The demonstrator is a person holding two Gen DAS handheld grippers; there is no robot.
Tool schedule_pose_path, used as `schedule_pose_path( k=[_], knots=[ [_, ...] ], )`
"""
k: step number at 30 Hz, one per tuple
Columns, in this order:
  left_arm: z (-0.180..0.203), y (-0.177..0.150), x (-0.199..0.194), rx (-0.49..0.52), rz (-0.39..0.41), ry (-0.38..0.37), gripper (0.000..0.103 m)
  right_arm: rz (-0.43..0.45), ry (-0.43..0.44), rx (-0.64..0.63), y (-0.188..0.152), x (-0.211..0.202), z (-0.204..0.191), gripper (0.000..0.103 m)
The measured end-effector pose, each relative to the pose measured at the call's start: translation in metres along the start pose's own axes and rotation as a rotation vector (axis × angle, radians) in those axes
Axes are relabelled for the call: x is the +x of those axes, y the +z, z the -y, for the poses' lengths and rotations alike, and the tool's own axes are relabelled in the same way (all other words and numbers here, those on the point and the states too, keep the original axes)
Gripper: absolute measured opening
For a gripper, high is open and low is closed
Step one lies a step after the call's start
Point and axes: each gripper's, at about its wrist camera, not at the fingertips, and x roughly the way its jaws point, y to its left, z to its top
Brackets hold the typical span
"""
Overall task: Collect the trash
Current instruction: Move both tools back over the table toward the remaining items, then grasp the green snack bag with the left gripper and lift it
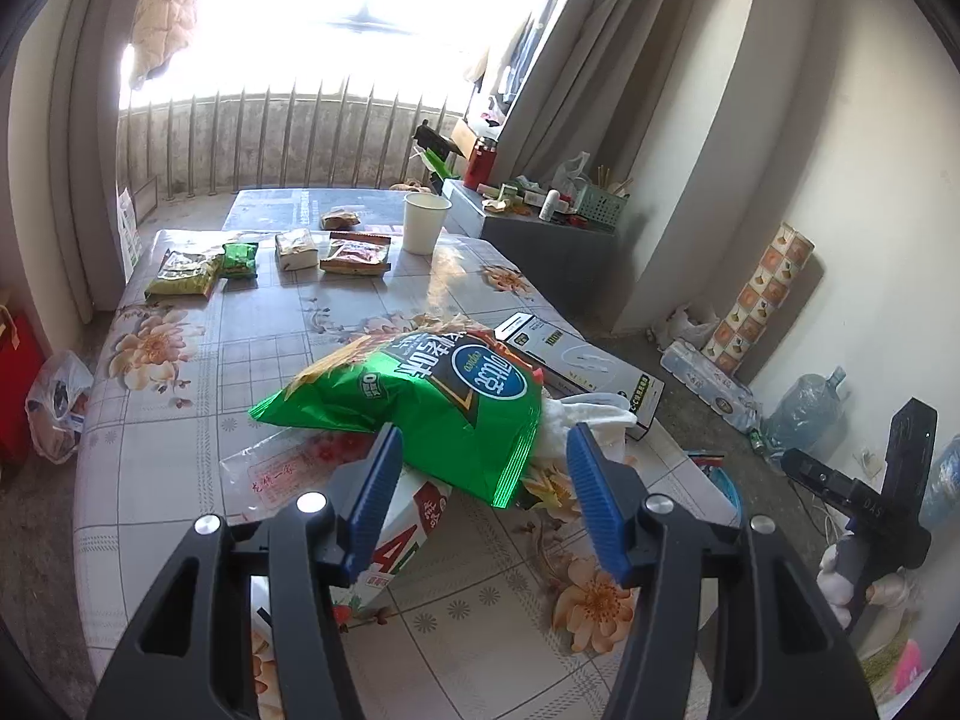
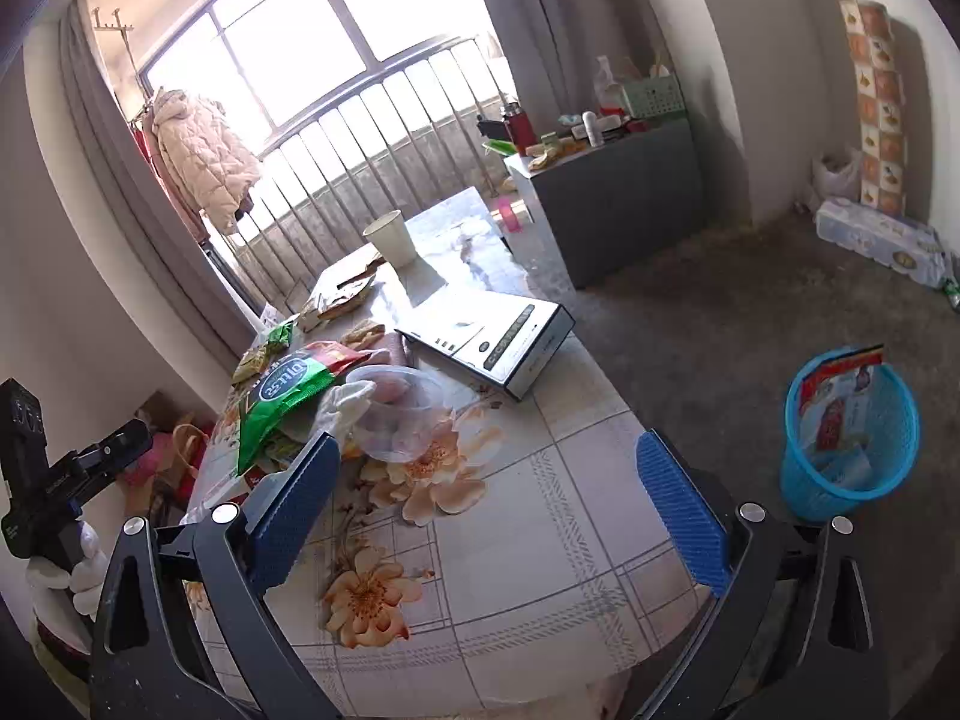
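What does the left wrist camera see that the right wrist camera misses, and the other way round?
Only the left wrist view shows the small snack packets lined up at the table's far end and the water jug on the floor. Only the right wrist view shows the blue bin with trash inside, the clear tub and the hanging coat. Both show the green chip bag, paper cup, white box and flowered table.

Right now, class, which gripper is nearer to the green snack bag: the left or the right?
Left. The left gripper has its open jaws right at the green snack bag's near edge. The right gripper, also open, sits farther back over bare tablecloth, with the bag off to its left.
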Motion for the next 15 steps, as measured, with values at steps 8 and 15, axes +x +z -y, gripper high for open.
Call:
schedule_pose_path(
  k=[8, 15],
  knots=[
    [0.053, 0.011, 0.064, 0.372, -0.118, 0.074, 0.067, -0.041, -0.003, 0.026, 0.003, 0.012, -0.004, 0.094],
    [0.071, -0.012, 0.112, 0.659, -0.165, 0.263, 0.067, -0.081, -0.007, 0.054, 0.003, 0.025, 0.004, 0.093]
  ],
)
